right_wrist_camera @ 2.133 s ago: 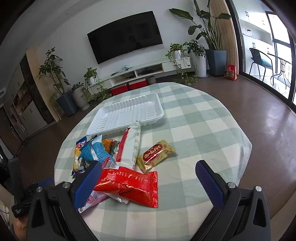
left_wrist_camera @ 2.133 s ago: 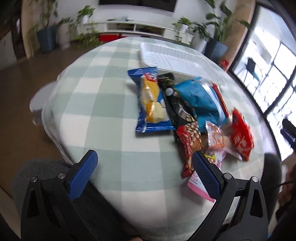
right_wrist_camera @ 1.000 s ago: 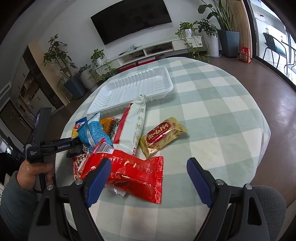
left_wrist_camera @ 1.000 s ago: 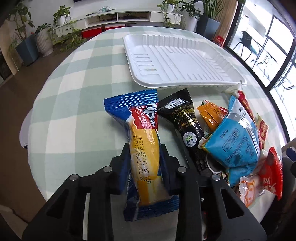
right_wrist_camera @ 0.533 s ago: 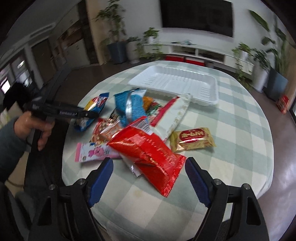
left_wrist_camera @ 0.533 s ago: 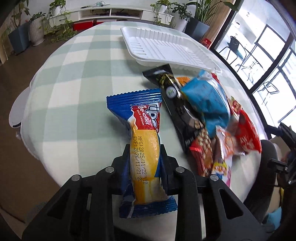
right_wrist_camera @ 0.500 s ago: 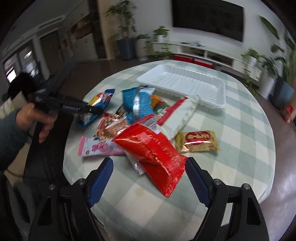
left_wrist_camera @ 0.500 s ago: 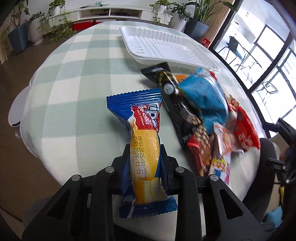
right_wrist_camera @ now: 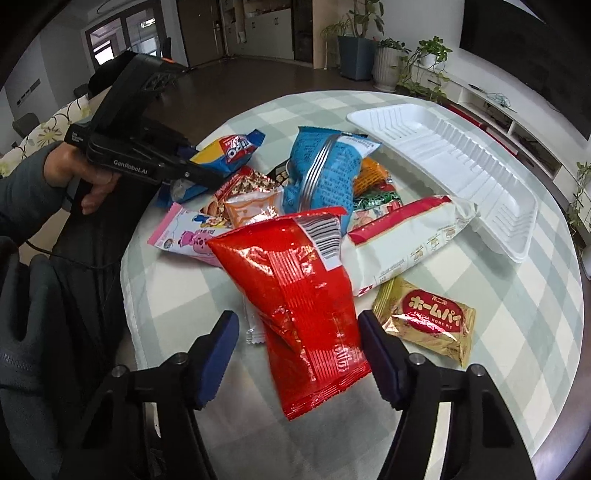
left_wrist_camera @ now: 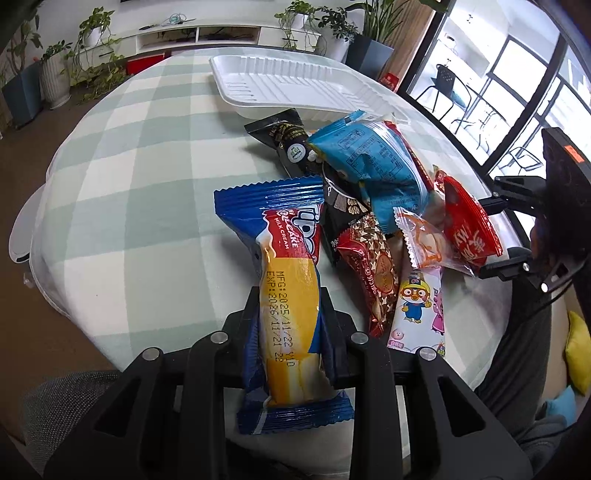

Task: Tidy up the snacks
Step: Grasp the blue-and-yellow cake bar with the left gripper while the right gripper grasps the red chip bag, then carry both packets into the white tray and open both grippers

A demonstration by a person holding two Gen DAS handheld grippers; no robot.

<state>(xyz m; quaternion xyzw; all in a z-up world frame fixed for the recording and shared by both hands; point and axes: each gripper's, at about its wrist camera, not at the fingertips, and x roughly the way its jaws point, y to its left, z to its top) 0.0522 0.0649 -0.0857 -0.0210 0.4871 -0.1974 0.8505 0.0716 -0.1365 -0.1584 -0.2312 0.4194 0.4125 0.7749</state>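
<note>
Over the checked tablecloth (left_wrist_camera: 140,155) my left gripper (left_wrist_camera: 290,314) is still clamping the blue-and-yellow "MILK CREAM" cake wrapper (left_wrist_camera: 288,295), while my right gripper (right_wrist_camera: 295,332), now rolled, is closing its jaws around the shiny red crinkled bag (right_wrist_camera: 295,288), not yet pinching it.

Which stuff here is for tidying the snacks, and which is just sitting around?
For the job:
- white tray
- blue cake packet in the left tongs
- red bag between the right tongs
- gold pie packet

Just around:
- potted plants
- TV shelf
</note>
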